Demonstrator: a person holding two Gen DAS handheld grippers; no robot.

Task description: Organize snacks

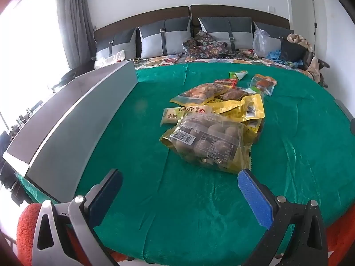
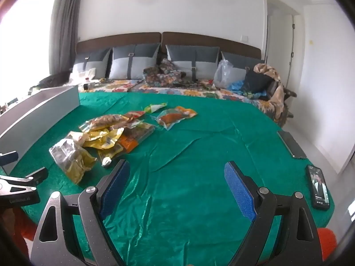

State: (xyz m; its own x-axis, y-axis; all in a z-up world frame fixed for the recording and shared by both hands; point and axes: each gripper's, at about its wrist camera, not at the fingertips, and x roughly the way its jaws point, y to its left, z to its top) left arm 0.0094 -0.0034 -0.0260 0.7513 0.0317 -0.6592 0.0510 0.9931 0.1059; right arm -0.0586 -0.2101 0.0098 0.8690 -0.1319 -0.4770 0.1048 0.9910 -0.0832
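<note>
A pile of snack packets (image 1: 217, 119) lies on the green cloth (image 1: 177, 199). Nearest is a clear and yellow bag of round brown snacks (image 1: 208, 141). A yellow packet (image 1: 241, 108), an orange packet (image 1: 264, 83) and a small green packet (image 1: 238, 74) lie behind it. My left gripper (image 1: 179, 190) is open and empty, just short of the pile. My right gripper (image 2: 177, 184) is open and empty over bare cloth, to the right of the pile (image 2: 104, 137). The left gripper's fingers (image 2: 33, 177) show at the right wrist view's left edge.
A long grey box (image 1: 66, 128) stands along the left side of the cloth. Two phones (image 2: 319, 188) (image 2: 291, 144) lie at the right edge. Pillows (image 1: 164, 37), clothes and a plastic bag (image 1: 261, 42) lie at the bed's head.
</note>
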